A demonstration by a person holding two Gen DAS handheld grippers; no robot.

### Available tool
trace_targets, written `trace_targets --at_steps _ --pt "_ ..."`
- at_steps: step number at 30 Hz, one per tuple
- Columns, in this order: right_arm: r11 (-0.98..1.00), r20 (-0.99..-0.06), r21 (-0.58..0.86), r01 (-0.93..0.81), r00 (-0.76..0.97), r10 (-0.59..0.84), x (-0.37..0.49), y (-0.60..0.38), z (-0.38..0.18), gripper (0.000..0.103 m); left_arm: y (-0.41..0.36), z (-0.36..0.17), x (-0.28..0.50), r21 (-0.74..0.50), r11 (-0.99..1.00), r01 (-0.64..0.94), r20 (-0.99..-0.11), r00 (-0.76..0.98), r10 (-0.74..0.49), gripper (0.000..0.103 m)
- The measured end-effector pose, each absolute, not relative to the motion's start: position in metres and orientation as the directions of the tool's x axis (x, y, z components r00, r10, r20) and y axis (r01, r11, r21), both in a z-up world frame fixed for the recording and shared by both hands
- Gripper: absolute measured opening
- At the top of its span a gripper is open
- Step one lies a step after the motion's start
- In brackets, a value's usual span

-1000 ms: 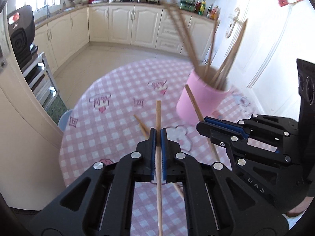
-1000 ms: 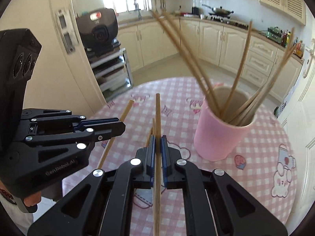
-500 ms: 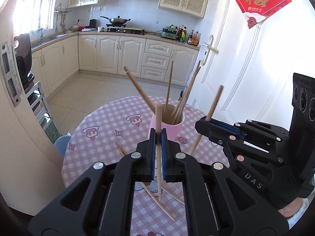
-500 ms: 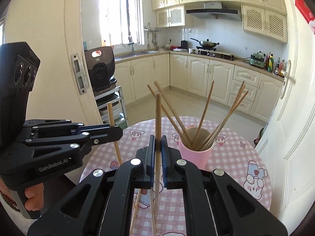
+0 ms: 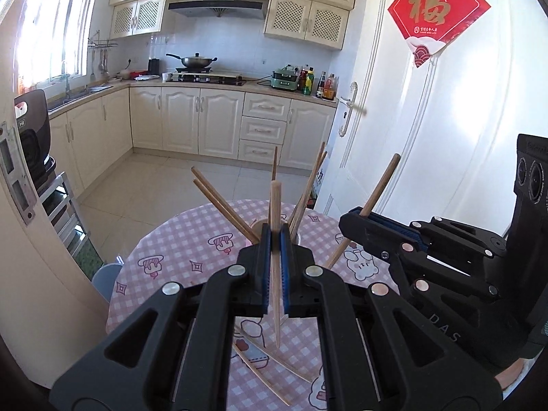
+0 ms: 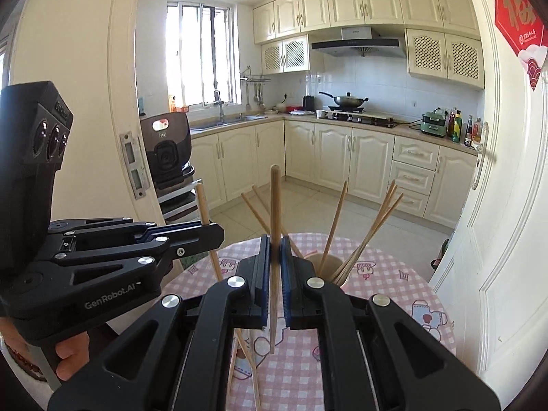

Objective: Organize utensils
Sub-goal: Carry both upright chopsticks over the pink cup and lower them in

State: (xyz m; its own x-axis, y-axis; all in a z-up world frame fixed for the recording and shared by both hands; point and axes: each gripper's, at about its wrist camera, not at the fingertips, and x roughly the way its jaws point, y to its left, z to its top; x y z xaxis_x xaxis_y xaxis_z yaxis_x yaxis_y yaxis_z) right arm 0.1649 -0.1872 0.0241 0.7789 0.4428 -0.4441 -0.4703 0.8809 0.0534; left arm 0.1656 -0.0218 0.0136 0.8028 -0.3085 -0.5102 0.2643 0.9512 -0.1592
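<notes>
My left gripper (image 5: 274,239) is shut on a wooden chopstick (image 5: 275,205) that stands upright between its pads. My right gripper (image 6: 273,246) is shut on a second wooden chopstick (image 6: 274,198), also upright. Both are held high above the round table. The pink cup (image 6: 325,263) with several chopsticks (image 6: 376,219) stands behind the grippers, mostly hidden; its rim (image 5: 297,236) shows in the left wrist view. Loose chopsticks (image 5: 260,373) lie on the table below. The right gripper (image 5: 356,221) shows at the right of the left view, the left gripper (image 6: 209,231) at the left of the right view.
The round table carries a pink checked cloth (image 5: 178,260). A white door (image 6: 496,239) stands close on the right. A door frame and a black appliance on a rack (image 6: 167,147) are on the left. Kitchen cabinets (image 5: 205,120) lie beyond.
Both grippers rose well above the table and pulled back from the pink cup, each still holding its chopstick; the cup now looks smaller and lower.
</notes>
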Motion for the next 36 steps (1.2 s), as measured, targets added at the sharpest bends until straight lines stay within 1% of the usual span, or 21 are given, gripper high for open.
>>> trace_targets --at_steps 10,13,18,22,24,30,33,36 --pt "0.902 -0.381 0.06 -0.428 0.825 0.417 0.182 -0.201 0.04 0.005 -0.027 0.036 0.191 -0.154 0.954 0.259 -0.459 0.836 -0.301 0.005" --pt "0.911 -0.351 0.068 -0.406 0.845 0.403 0.189 -0.208 0.046 0.005 -0.03 0.045 0.203 -0.142 0.96 0.241 -0.431 0.858 -0.279 0.005" --pt "0.927 -0.291 0.079 -0.367 0.881 0.374 0.2 -0.218 0.055 0.005 -0.025 0.059 0.222 -0.186 0.961 0.205 -0.371 0.891 -0.261 0.005" --pt "0.935 -0.243 0.102 -0.341 0.903 0.356 0.21 -0.221 0.051 0.005 -0.024 0.058 0.237 -0.209 0.961 0.18 -0.328 0.913 -0.242 0.005" --pt "0.934 -0.253 0.107 -0.34 0.899 0.356 0.216 -0.219 0.045 0.005 -0.024 0.051 0.244 -0.214 0.963 0.167 -0.326 0.917 -0.231 0.005" --pt "0.935 -0.307 0.098 -0.34 0.884 0.353 0.229 -0.214 0.02 0.005 -0.03 0.016 0.259 -0.21 0.961 0.178 -0.375 0.894 -0.247 0.006" --pt "0.94 -0.318 0.09 -0.329 0.885 0.341 0.23 -0.213 0.009 0.005 -0.032 -0.001 0.261 -0.21 0.959 0.189 -0.399 0.879 -0.26 0.006" --pt "0.947 -0.318 0.069 -0.314 0.893 0.32 0.226 -0.211 0.001 0.005 -0.033 -0.011 0.26 -0.207 0.958 0.197 -0.404 0.875 -0.267 0.006"
